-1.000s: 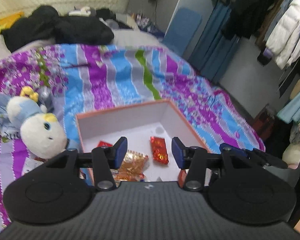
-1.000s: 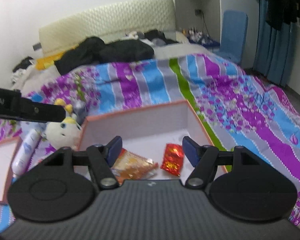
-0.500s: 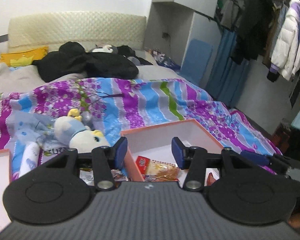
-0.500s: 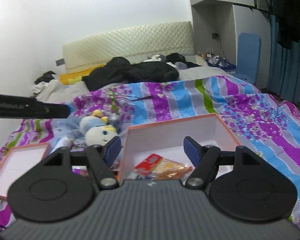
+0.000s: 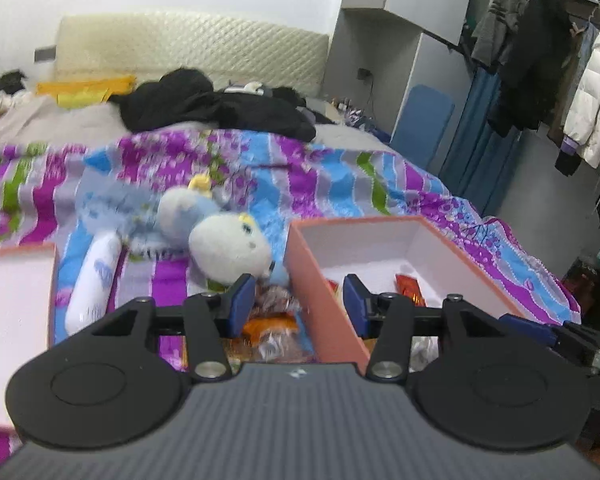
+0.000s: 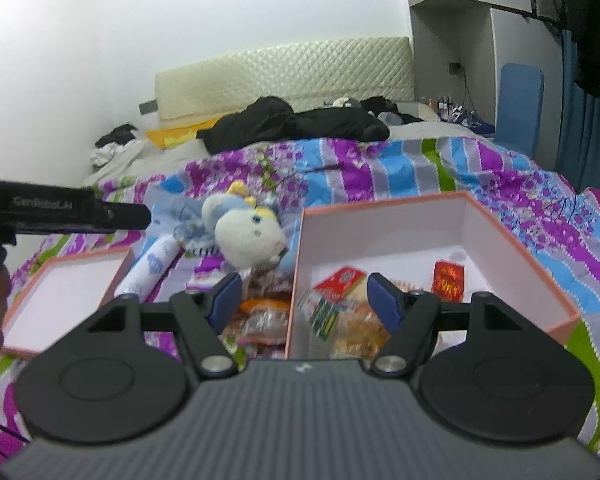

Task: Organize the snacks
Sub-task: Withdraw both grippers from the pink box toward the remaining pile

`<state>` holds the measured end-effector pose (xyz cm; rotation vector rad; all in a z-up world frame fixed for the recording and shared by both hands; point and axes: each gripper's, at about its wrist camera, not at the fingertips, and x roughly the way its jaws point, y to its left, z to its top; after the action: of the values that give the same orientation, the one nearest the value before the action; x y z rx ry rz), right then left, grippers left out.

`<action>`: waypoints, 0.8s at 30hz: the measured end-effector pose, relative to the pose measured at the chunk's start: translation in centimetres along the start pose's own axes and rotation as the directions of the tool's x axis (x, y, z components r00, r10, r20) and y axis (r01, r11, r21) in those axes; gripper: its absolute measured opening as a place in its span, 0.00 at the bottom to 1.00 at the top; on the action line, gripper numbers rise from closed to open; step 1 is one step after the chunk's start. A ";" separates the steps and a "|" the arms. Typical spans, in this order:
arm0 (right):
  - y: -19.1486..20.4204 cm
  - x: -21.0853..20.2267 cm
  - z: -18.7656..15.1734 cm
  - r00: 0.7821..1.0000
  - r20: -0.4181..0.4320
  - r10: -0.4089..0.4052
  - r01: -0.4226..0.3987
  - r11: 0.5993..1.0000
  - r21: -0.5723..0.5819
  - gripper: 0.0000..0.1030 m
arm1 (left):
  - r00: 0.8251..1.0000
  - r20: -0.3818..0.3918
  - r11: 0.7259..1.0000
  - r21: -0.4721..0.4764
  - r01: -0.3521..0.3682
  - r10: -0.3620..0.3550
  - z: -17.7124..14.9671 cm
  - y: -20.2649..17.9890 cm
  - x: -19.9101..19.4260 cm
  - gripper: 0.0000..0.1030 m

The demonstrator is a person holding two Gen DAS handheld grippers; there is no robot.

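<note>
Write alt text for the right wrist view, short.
The open right gripper hovers empty over the left wall of a pink-rimmed box on a striped bedspread, with snack packets inside and more snacks piled outside it. A plush toy and the box lid lie left.

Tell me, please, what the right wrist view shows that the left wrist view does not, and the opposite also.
Only the right wrist view shows the red and green snack packet in the box and the other claw's black body at the left edge. Only the left wrist view shows the white jacket hanging on a rack. Both show the orange box with a small red packet inside, the plush toy, loose snacks beside the box, and an open, empty claw.
</note>
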<state>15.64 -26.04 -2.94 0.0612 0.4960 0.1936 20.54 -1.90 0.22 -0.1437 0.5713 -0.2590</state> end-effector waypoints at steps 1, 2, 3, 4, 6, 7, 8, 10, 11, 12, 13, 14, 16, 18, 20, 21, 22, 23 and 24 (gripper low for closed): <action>0.2 -0.1 -0.5 1.000 -0.004 0.001 -0.001 1.000 -0.003 0.69 | 1.000 -0.003 1.000 0.000 -0.004 0.004 -0.7 0.3 -0.1 0.53; 0.5 -0.3 -1.2 1.000 -0.008 0.001 -0.001 1.000 -0.005 0.69 | 1.000 -0.007 1.000 0.005 -0.015 0.015 -1.4 0.5 -0.3 0.53; 0.7 -0.3 -1.7 1.000 -0.011 0.001 -0.001 1.000 -0.009 0.69 | 1.000 -0.009 1.000 0.016 -0.024 0.024 -2.1 0.7 -0.4 0.53; 1.0 -0.5 -2.2 1.000 -0.013 -0.001 0.001 1.000 -0.013 0.69 | 1.000 -0.012 0.999 0.025 -0.026 0.026 -2.7 0.8 -0.6 0.53; 1.4 -0.8 -3.1 1.000 -0.015 0.005 -0.005 1.000 -0.010 0.69 | 0.999 -0.019 0.999 0.018 -0.026 0.026 -4.1 1.3 -1.2 0.53; 1.7 -0.9 -3.5 1.000 -0.017 0.010 -0.010 1.000 -0.008 0.69 | 1.000 -0.021 1.000 0.015 -0.022 0.022 -4.7 1.5 -1.5 0.53; 2.0 -1.1 -4.0 1.000 -0.021 0.014 -0.015 1.000 -0.007 0.69 | 0.999 -0.022 1.000 0.014 -0.024 0.024 -5.3 1.6 -1.9 0.53; 2.5 -1.3 -4.8 0.999 -0.028 0.018 -0.018 1.000 -0.003 0.69 | 0.999 -0.032 0.999 0.015 -0.039 0.039 -6.7 1.9 -2.5 0.53; 2.8 -1.4 -5.2 0.999 -0.034 0.023 -0.023 1.000 -0.003 0.69 | 0.998 -0.039 0.999 0.016 -0.043 0.043 -7.2 2.0 -2.7 0.53; 3.1 -1.5 -5.7 0.999 -0.041 0.027 -0.027 1.000 -0.004 0.69 | 0.998 -0.047 0.999 0.014 -0.046 0.047 -7.7 2.2 -2.9 0.53; 3.4 -1.6 -6.1 0.998 -0.047 0.029 -0.030 1.000 -0.006 0.69 | 0.997 -0.056 0.999 0.010 -0.048 0.048 -8.3 2.4 -3.0 0.53; 3.6 -1.7 -6.6 0.998 -0.052 0.032 -0.032 0.999 -0.006 0.69 | 0.997 -0.063 0.999 0.007 -0.051 0.051 -8.8 2.6 -3.2 0.53; 4.1 -2.0 -7.5 0.998 -0.060 0.027 -0.028 1.000 -0.007 0.69 | 0.995 -0.076 0.998 -0.006 -0.065 0.064 -9.9 3.1 -3.6 0.53; 4.4 -2.2 -8.2 0.998 -0.064 0.024 -0.024 1.000 -0.011 0.69 | 0.993 -0.093 0.997 -0.022 -0.072 0.070 -10.9 3.6 -3.6 0.53; 4.7 -2.3 -8.8 0.997 -0.071 0.028 -0.029 0.999 -0.014 0.69 | 0.990 -0.117 0.996 -0.038 -0.081 0.076 -11.6 4.1 -3.5 0.53; 4.9 -2.3 -9.1 0.997 -0.077 0.030 -0.032 0.999 -0.015 0.69 | 0.989 -0.125 0.995 -0.043 -0.085 0.079 -11.9 4.3 -3.4 0.53; 5.0 -2.1 -9.3 0.996 -0.082 0.030 -0.031 0.999 -0.016 0.69 | 0.988 -0.131 0.995 -0.047 -0.087 0.080 -12.2 4.6 -3.4 0.53; 5.0 -2.0 -9.4 0.996 -0.085 0.029 -0.030 0.999 -0.017 0.69 | 0.987 -0.136 0.995 -0.049 -0.091 0.084 -12.4 4.7 -3.3 0.53; 5.1 -1.8 -9.5 0.996 -0.087 0.028 -0.030 0.999 -0.018 0.69 | 0.986 -0.139 0.994 -0.052 -0.096 0.088 -12.7 4.9 -3.2 0.53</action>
<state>8.71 -21.30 -9.90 0.0415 0.5803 0.2304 11.98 2.88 -9.71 -0.1566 0.7198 -0.1626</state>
